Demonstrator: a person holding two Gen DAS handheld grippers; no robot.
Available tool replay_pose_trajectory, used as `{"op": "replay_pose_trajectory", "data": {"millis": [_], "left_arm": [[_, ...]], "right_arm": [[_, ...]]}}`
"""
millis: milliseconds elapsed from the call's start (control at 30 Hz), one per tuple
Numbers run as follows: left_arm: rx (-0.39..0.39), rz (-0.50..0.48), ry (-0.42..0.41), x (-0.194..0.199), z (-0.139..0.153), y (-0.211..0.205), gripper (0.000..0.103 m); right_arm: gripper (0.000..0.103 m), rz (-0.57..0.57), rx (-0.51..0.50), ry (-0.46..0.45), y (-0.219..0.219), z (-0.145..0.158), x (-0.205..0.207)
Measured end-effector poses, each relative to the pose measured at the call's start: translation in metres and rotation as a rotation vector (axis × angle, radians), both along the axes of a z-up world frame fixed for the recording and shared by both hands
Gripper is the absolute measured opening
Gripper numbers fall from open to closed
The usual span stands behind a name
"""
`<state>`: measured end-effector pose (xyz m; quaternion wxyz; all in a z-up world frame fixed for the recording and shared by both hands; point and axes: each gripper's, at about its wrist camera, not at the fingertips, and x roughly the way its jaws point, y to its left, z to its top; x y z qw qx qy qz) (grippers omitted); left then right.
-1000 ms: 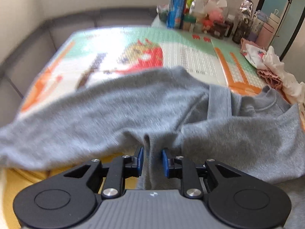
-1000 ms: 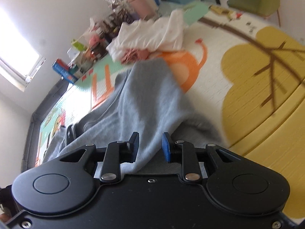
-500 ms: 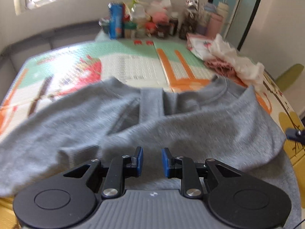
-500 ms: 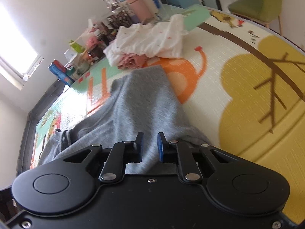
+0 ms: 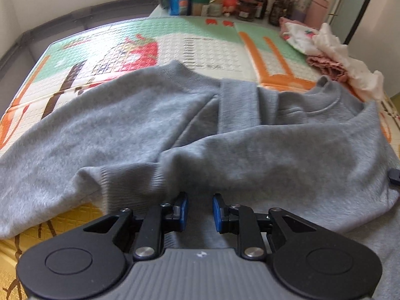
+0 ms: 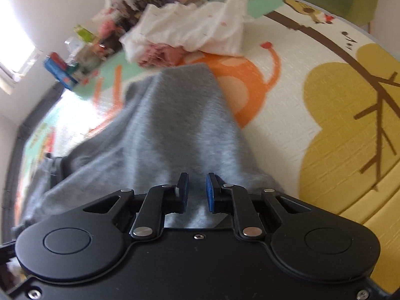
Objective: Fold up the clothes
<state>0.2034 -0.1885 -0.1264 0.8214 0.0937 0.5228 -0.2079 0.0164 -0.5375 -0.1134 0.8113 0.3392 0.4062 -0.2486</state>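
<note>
Grey sweatshirt point(image 5: 250, 155): spread mid-frame on play mat point(image 5: 200, 45); I have its fabric pinched in left tongs point(image 5: 200, 208) and right tongs point(image 6: 196, 192), bottom centre.

You've got bright daylight pouring in from the window point(image 6: 15, 57), blown out to white glare in your right view. That right view is smeared with motion blur, worst on the far clutter point(image 6: 107, 32). Your left view is sharper, soft only on the sweater point(image 5: 175, 130). Fisheye bends every edge, and the corners go dark.
</note>
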Motion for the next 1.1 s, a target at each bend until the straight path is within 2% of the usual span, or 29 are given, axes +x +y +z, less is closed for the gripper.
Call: {"op": "replay_pose_trajectory", "data": {"millis": [67, 167, 333, 400, 467, 533, 733, 933, 1100], "left_arm": [[0.011, 0.015, 0.014, 0.005, -0.003, 0.002, 0.02], [0.024, 0.04, 0.021, 0.01, -0.005, 0.004, 0.016], [-0.003, 0.082, 0.051, 0.014, -0.003, 0.012, 0.013], [-0.008, 0.061, 0.037, 0.009, 0.003, 0.011, 0.015], [-0.013, 0.032, 0.009, 0.003, 0.011, 0.007, 0.019], [-0.031, -0.002, -0.013, -0.004, 0.021, -0.001, 0.022], [-0.092, -0.124, -0.04, -0.025, 0.041, -0.038, 0.032], [-0.082, -0.236, -0.019, -0.048, 0.027, -0.083, 0.038], [-0.03, -0.244, 0.017, -0.054, -0.003, -0.098, 0.038]], "right_arm": [[0.009, -0.012, 0.005, 0.02, -0.007, -0.007, -0.001], [0.0, -0.018, -0.018, 0.043, -0.014, -0.013, -0.004], [0.0, -0.045, -0.004, 0.049, -0.022, -0.015, -0.005], [0.0, -0.051, 0.002, 0.036, -0.022, -0.011, -0.005], [0.004, -0.044, -0.017, -0.012, -0.019, 0.001, -0.008], [0.004, -0.027, -0.046, -0.049, -0.016, 0.014, -0.006], [0.004, 0.051, -0.071, -0.087, -0.017, 0.04, 0.023], [0.005, 0.119, -0.068, -0.059, -0.023, 0.036, 0.065], [0.007, 0.145, -0.02, -0.01, -0.035, 0.015, 0.097]]}}
